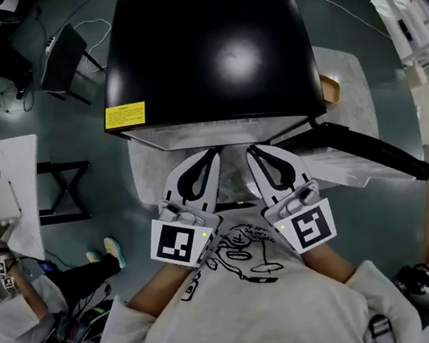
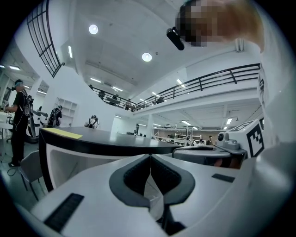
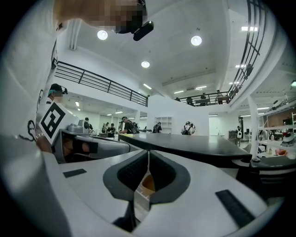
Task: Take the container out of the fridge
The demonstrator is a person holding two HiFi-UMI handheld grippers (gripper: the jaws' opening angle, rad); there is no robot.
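Observation:
A black fridge (image 1: 211,53) stands in front of me; I look down on its glossy top in the head view. Its door (image 1: 374,150) hangs open to the right, and the white front rim (image 1: 216,132) shows. My left gripper (image 1: 213,152) and right gripper (image 1: 249,151) sit side by side near my chest, pointing level at the opening, both shut and empty. In the left gripper view the left gripper (image 2: 150,156) has its pads together. Under the shut right gripper (image 3: 148,152) an orange-brown shape (image 3: 148,183) shows on a white shelf; whether it is the container I cannot tell.
The fridge rests on a white stone-patterned table (image 1: 343,63). A yellow label (image 1: 124,115) sits on the fridge top. A black chair (image 1: 65,57) and a white table (image 1: 13,159) stand to the left. People (image 1: 25,304) stand at lower left.

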